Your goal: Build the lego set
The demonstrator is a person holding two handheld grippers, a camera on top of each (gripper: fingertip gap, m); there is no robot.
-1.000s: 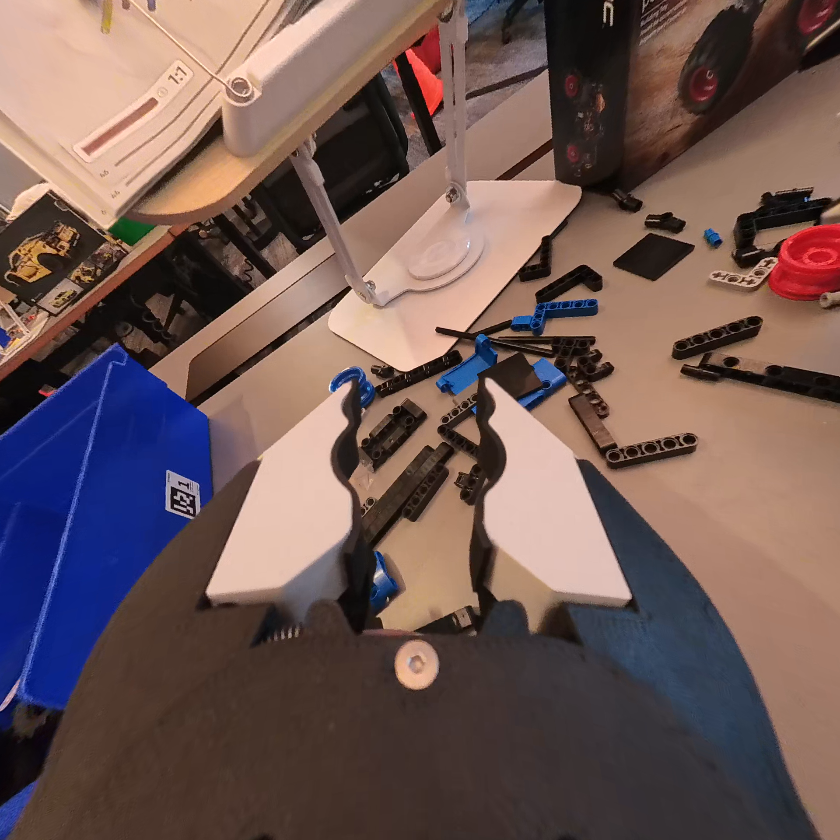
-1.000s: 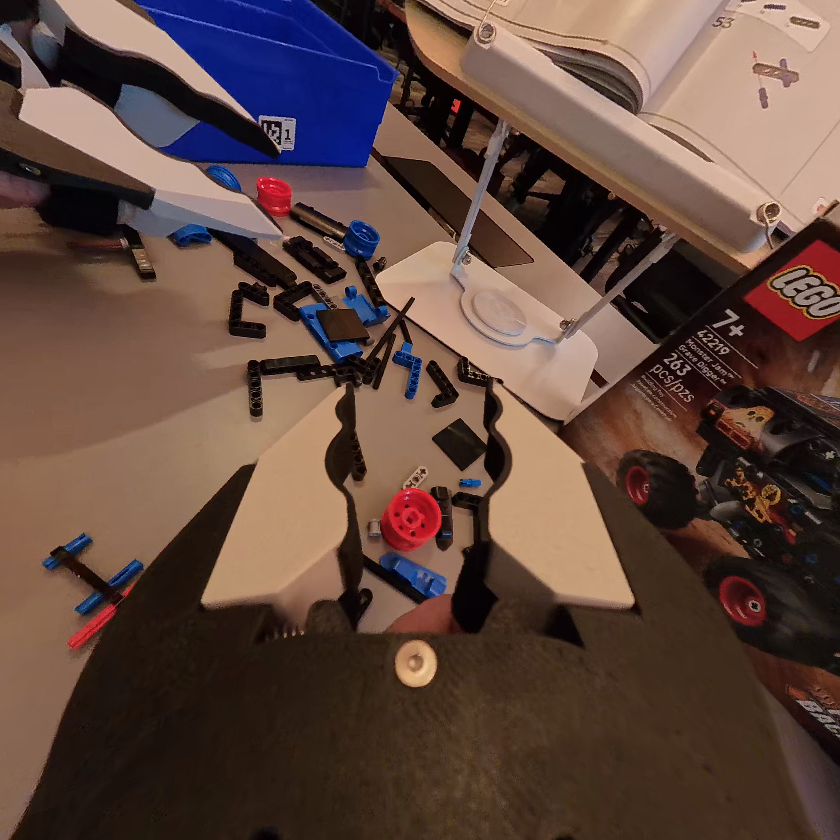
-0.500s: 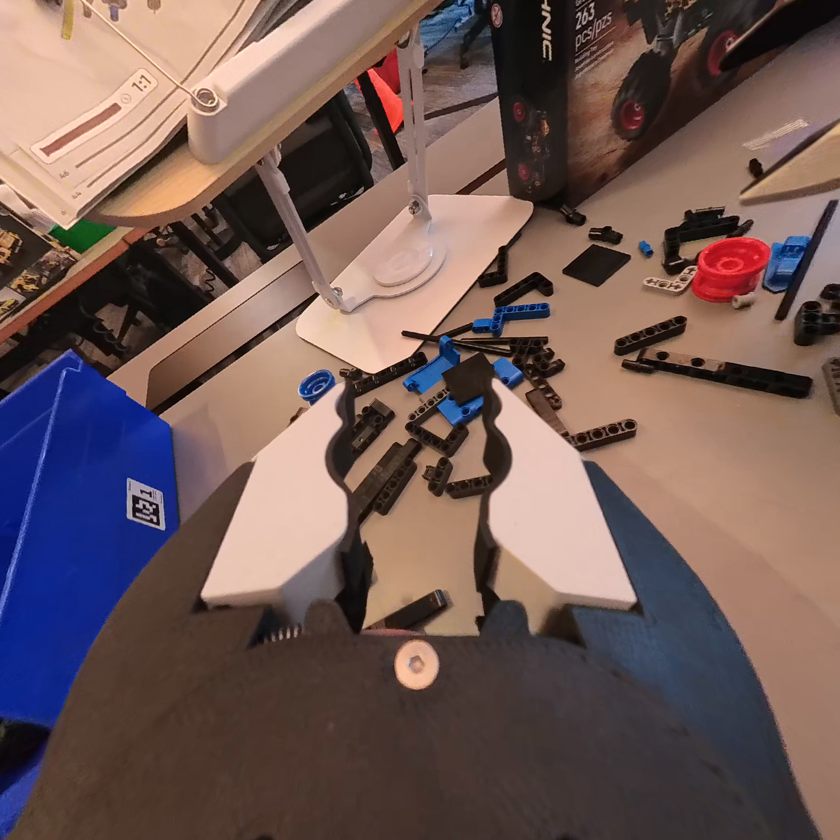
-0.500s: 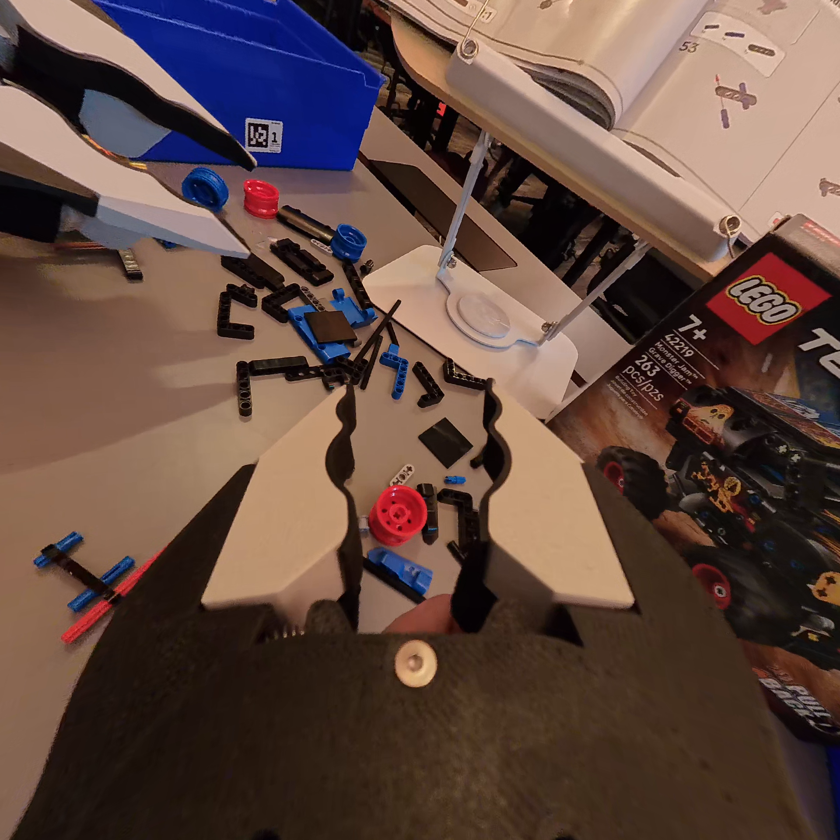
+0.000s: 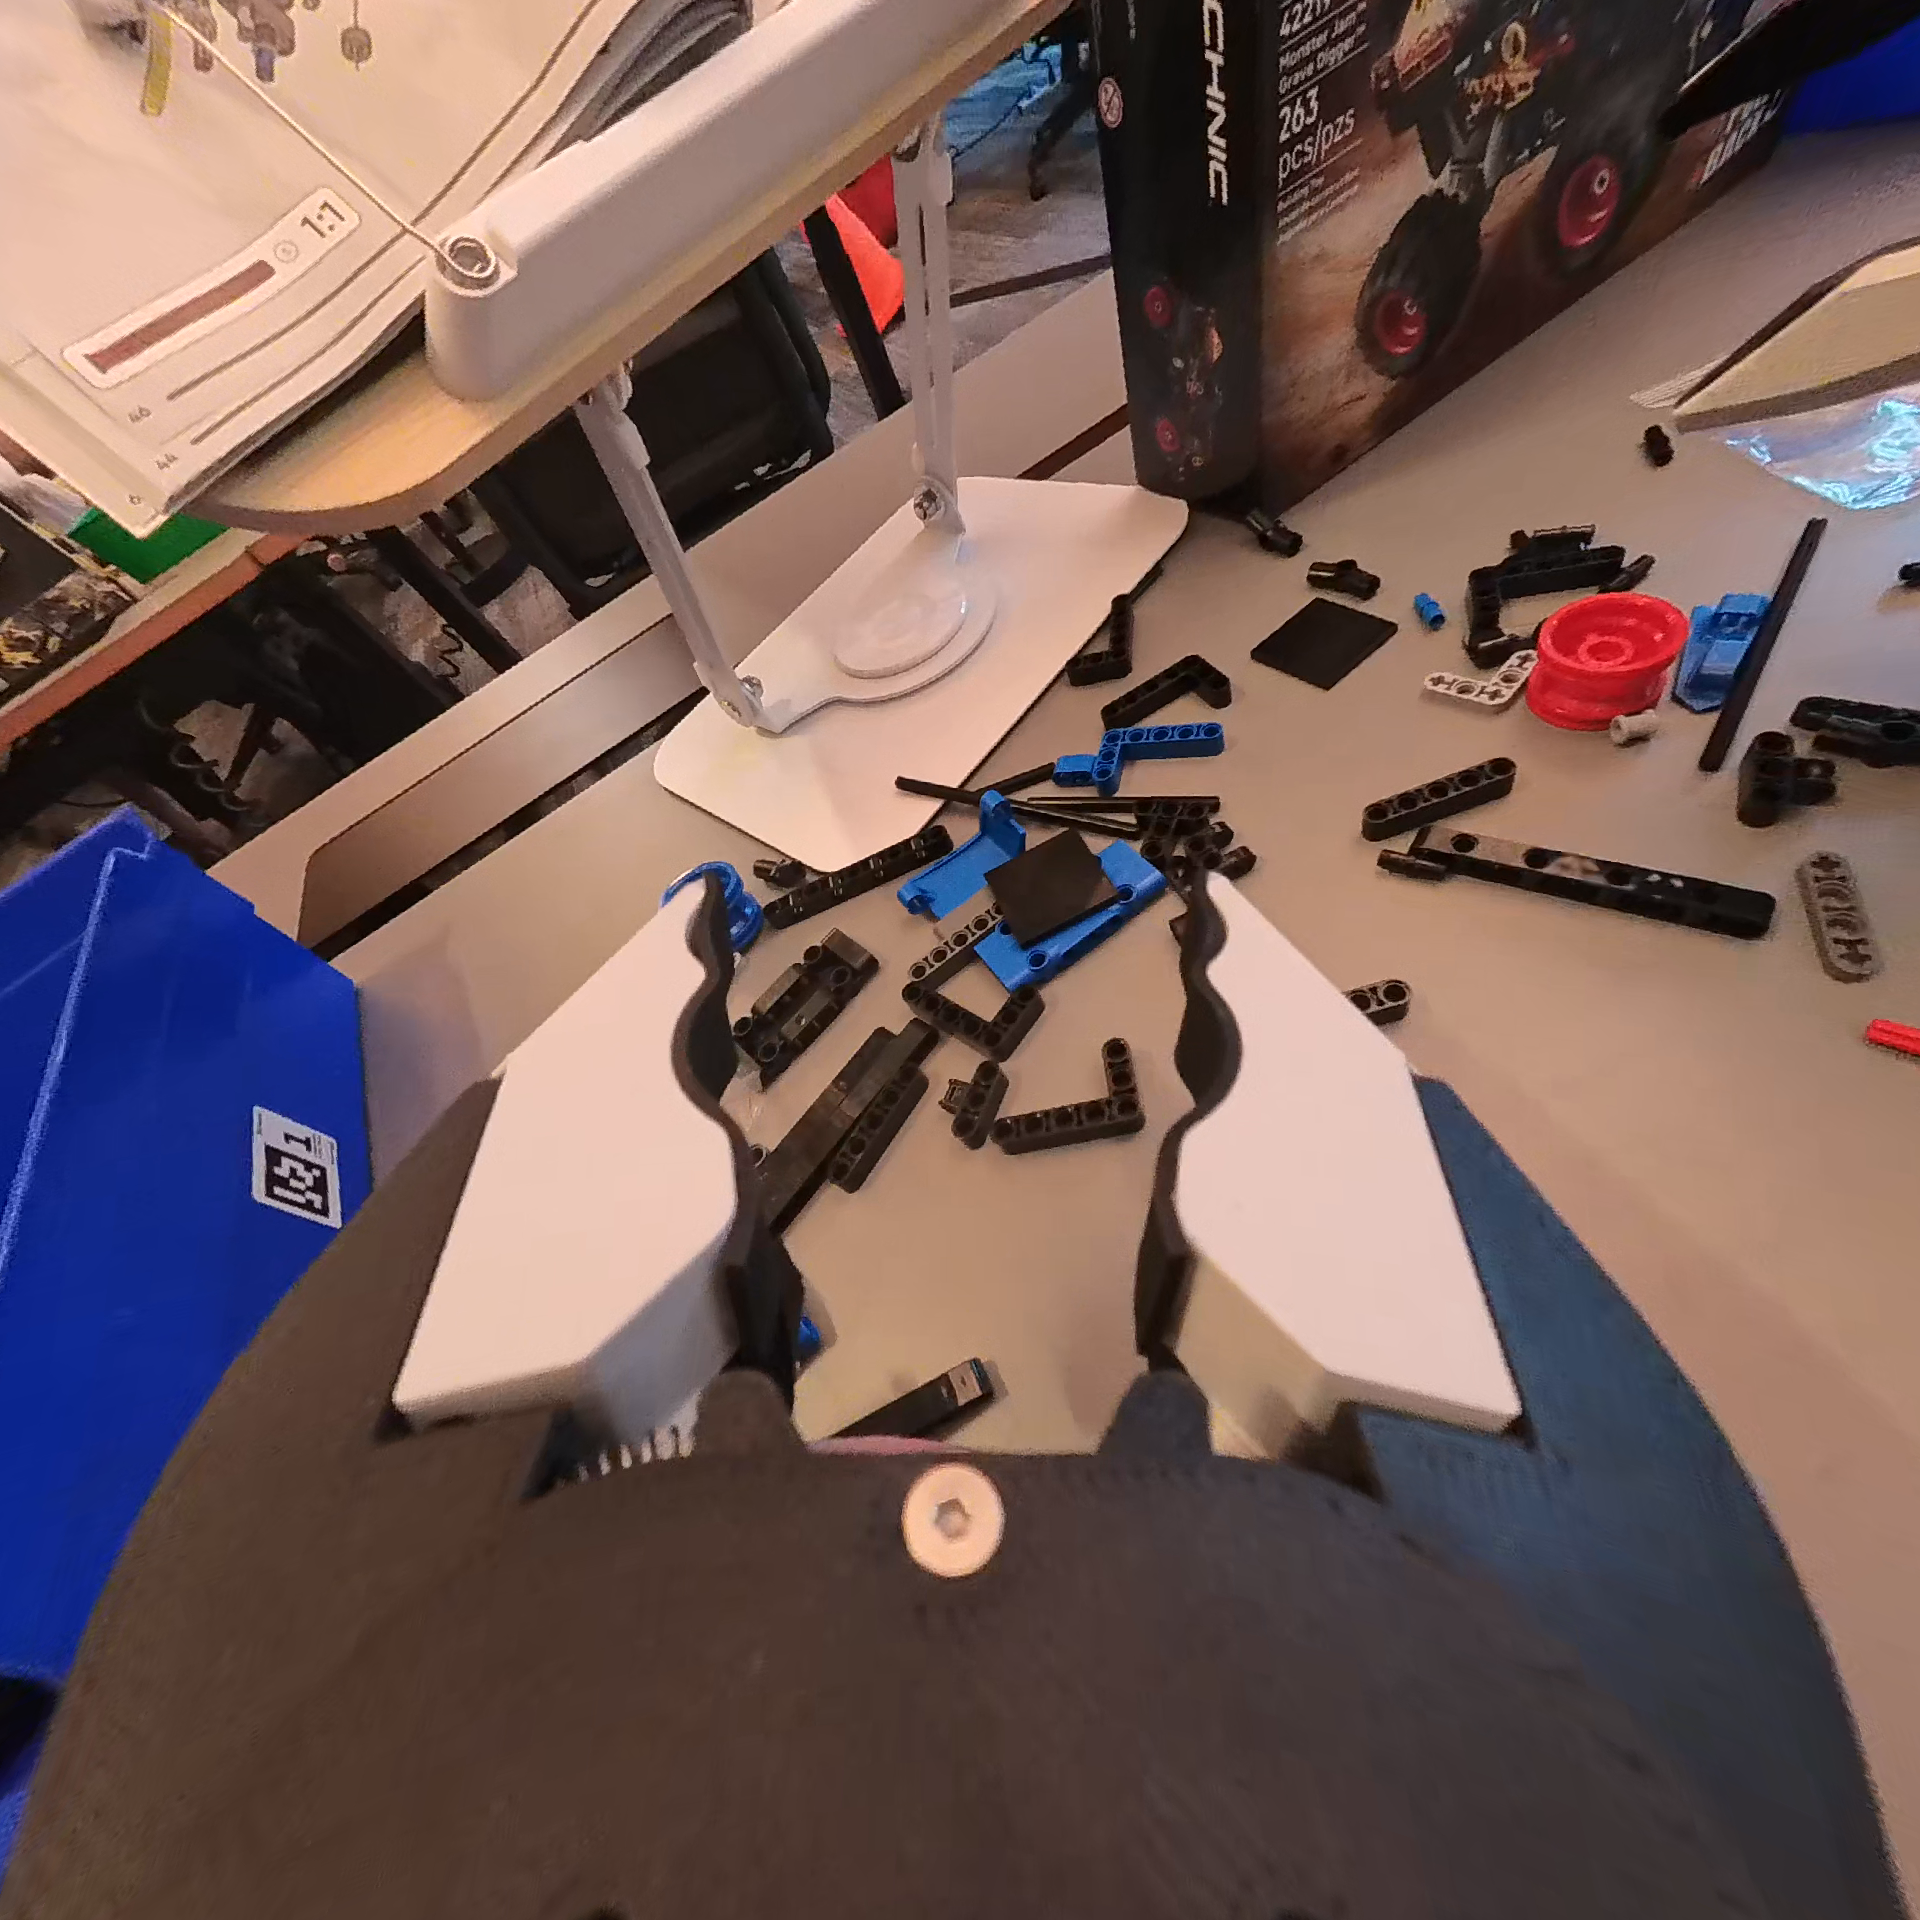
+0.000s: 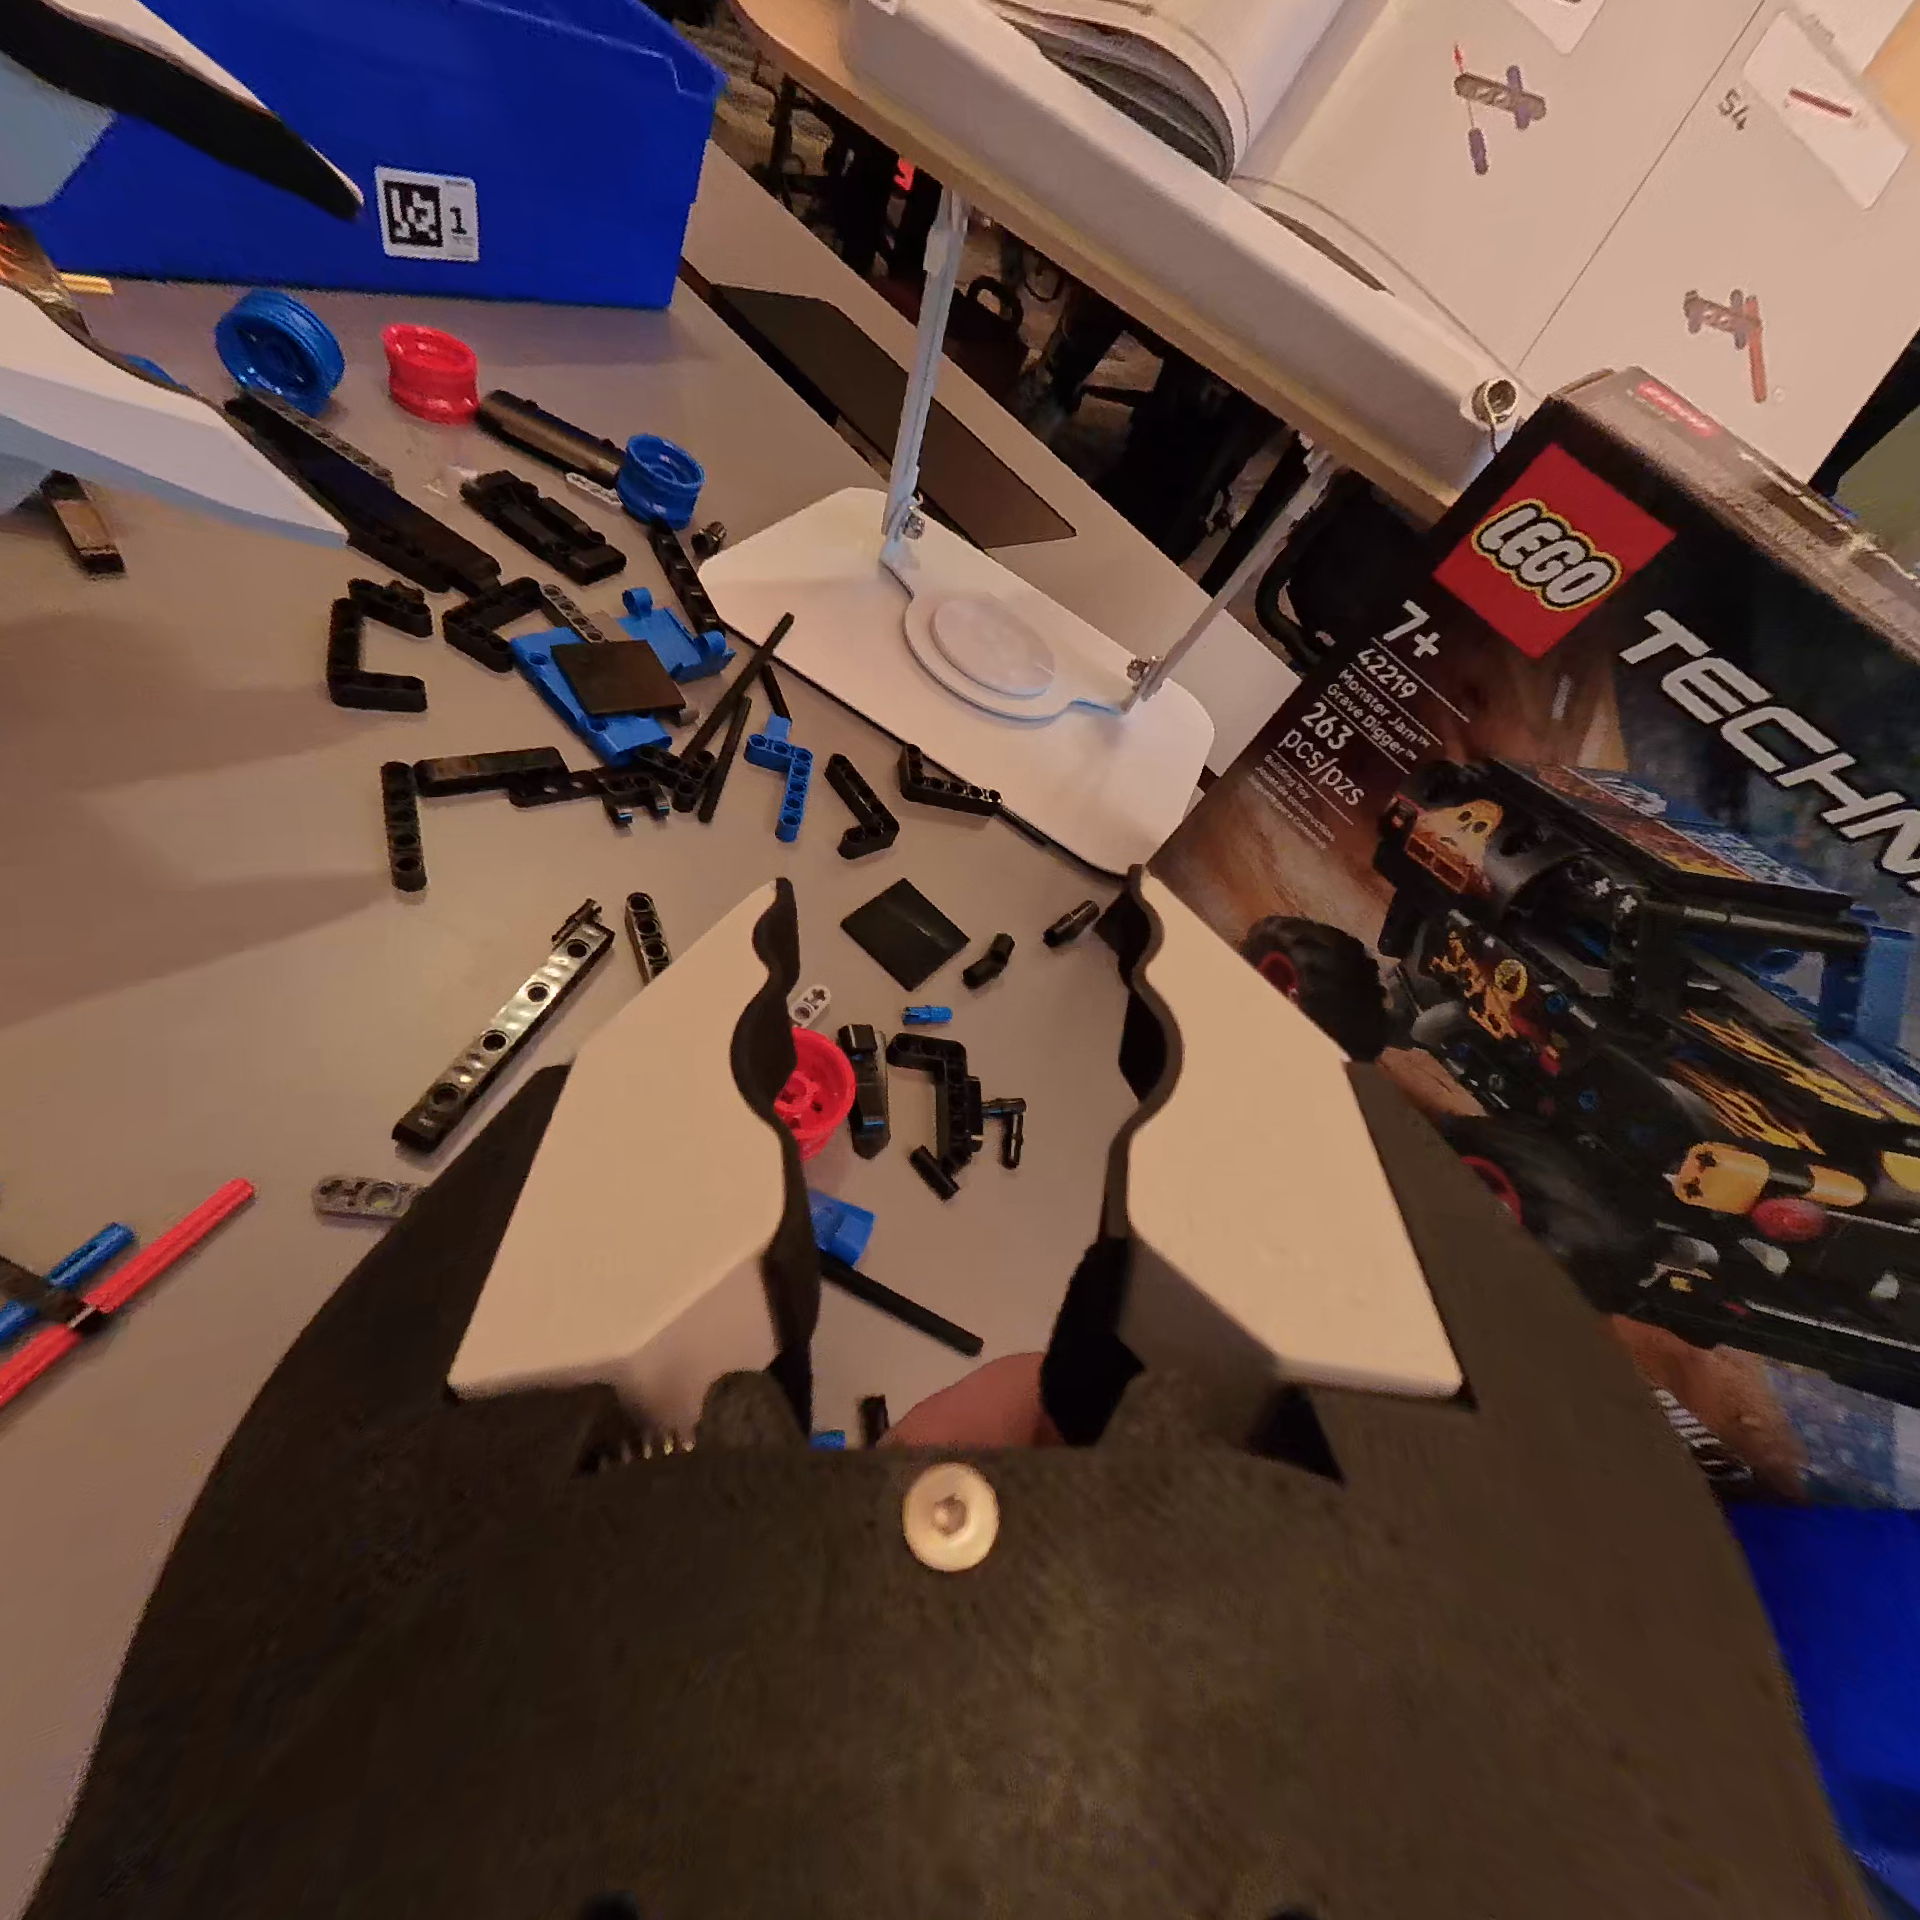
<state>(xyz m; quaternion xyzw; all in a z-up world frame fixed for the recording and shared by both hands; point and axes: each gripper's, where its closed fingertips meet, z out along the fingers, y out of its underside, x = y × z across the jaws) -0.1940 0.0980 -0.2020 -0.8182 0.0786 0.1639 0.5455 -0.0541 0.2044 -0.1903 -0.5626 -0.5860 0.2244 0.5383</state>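
1. Left gripper (image 5: 954,894): jaws spread wide, nothing between them, held above the grey table (image 5: 1558,1195).
2. Right gripper (image 6: 961,894): also wide open and empty, above the table; a fingertip visible at its base.
3. Just under the left jaws: black L-beam (image 5: 1081,1107), black rectangular frame (image 5: 971,1003), short black beams, all loose on the table.
4. Slightly beyond: blue panel (image 5: 1039,914) with a black flat tile (image 5: 1055,885) lying on top; blue wheel hub (image 5: 732,899) partly hidden behind the left fingertip.
5. Under the right jaws: red wheel hub (image 6: 816,1091) half hidden by the left finger, black angled frame (image 6: 945,1101) beside it, small blue pin (image 6: 925,1013), black square tile (image 6: 904,932).
6. To the left in the right wrist view: long black beam (image 6: 509,1029), red axle (image 6: 135,1278) crossing a blue piece near the edge.
7. Further: blue L-beam (image 5: 1143,745), thin black axles, white stand base (image 5: 1039,665) carrying an open instruction booklet (image 5: 187,208) above.
8. Far left: blue bin (image 5: 125,1143) with a square code sticker; another blue wheel (image 6: 278,348) and a red rim (image 6: 431,371) in front of it.
9. Far right: set box (image 6: 1610,883) standing upright at the table edge, next to the stand base.
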